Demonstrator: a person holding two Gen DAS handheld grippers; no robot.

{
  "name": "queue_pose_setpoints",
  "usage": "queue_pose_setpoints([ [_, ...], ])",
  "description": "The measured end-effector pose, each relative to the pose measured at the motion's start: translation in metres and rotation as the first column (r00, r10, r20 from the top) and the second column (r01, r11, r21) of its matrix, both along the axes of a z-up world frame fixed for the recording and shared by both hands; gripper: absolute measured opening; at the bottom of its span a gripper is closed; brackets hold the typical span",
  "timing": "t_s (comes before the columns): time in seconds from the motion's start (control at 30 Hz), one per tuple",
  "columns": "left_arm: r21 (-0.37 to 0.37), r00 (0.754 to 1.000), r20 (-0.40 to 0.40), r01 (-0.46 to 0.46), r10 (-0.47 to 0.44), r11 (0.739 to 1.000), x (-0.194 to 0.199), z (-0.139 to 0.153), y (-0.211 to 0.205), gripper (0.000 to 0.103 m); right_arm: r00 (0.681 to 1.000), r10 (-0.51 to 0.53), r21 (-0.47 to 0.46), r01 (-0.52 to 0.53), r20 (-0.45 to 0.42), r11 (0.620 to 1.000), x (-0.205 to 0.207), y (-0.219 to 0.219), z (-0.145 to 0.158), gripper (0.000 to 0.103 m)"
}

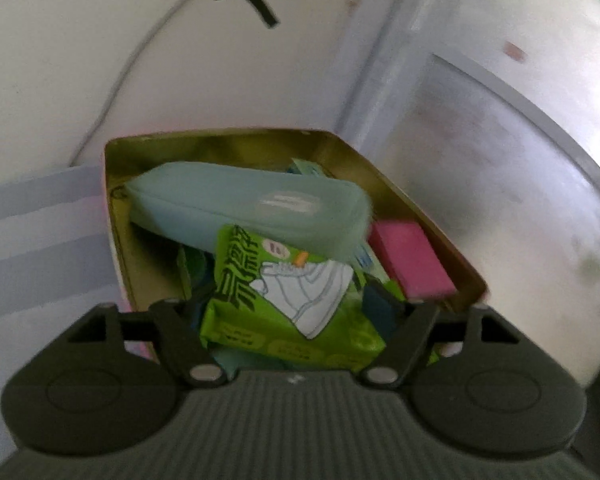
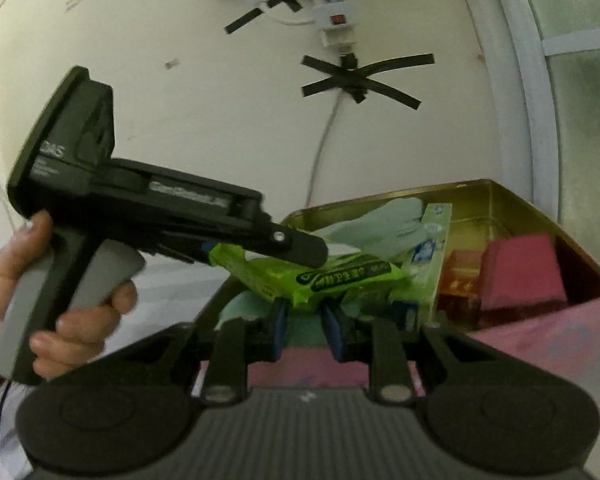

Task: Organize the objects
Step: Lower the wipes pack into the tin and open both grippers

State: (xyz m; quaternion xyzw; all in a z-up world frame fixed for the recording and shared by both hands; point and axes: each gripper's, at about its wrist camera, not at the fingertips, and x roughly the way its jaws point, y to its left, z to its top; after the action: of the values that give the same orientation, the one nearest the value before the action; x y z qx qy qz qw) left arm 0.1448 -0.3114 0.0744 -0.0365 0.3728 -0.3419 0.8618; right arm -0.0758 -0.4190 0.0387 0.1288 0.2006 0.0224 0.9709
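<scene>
A tin box, pink outside [image 2: 540,336] and gold inside [image 1: 220,136], holds a light blue pouch [image 1: 240,204] [image 2: 380,224], a pink block [image 1: 412,264] [image 2: 520,276] and a white-and-green carton [image 2: 428,252]. A green wipes pack [image 1: 320,292] [image 2: 340,276] lies tilted on top. My left gripper [image 1: 296,304] [image 2: 308,254] is open and straddles the pack, with a gap on each side. My right gripper [image 2: 305,312] is at the box's near side, its blue pads nearly together. The pack's lower edge appears pinched between their tips.
A person's hand [image 2: 80,320] holds the left gripper's handle. Behind the box, a pale wall carries power strips [image 2: 336,20], a black tape cross [image 2: 360,80] and a white cable [image 1: 112,92]. A white frame with frosted glass [image 1: 500,184] stands to the right.
</scene>
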Motion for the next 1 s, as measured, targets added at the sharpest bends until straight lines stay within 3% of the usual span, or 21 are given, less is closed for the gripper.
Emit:
queue_pose_setpoints([
  [0.17, 0.011, 0.993, -0.029, -0.118, 0.118, 0.993, 0.032, -0.006, -0.008, 0.085, 0.997, -0.077, -0.050, 0.076, -0.020, 0.996, 0.032, -0.005, 0.002, 0.029],
  [0.27, -0.015, 0.992, -0.019, -0.122, 0.122, 0.992, 0.029, -0.004, -0.003, 0.085, 0.994, -0.113, -0.098, 0.112, -0.002, 0.989, 0.039, 0.000, 0.000, 0.038],
  [0.4, -0.020, 0.993, 0.048, -0.109, 0.109, 0.994, 0.007, 0.005, 0.008, 0.085, 0.994, -0.096, -0.048, 0.099, 0.053, 0.994, 0.015, 0.005, -0.003, 0.041],
  [0.53, -0.012, 0.991, 0.089, -0.101, 0.102, 0.995, -0.018, 0.009, 0.022, 0.085, 0.985, -0.128, -0.038, 0.133, 0.111, 0.990, -0.021, 0.016, -0.003, 0.042],
  [0.67, 0.021, 0.978, 0.184, -0.102, 0.097, 0.995, -0.053, 0.014, 0.037, 0.085, 0.975, -0.169, 0.026, 0.167, 0.141, 0.986, -0.050, 0.021, -0.003, 0.043],
  [0.8, 0.060, 0.963, 0.253, -0.114, 0.095, 0.992, -0.090, 0.015, 0.058, 0.085, 0.967, -0.209, 0.099, 0.196, 0.146, 0.976, -0.079, 0.027, -0.004, 0.044],
  [1.0, 0.135, 0.936, 0.313, -0.210, 0.159, 0.968, -0.128, 0.001, 0.093, 0.089, 0.973, -0.201, 0.147, 0.184, 0.110, 0.972, -0.100, 0.050, -0.009, 0.044],
])
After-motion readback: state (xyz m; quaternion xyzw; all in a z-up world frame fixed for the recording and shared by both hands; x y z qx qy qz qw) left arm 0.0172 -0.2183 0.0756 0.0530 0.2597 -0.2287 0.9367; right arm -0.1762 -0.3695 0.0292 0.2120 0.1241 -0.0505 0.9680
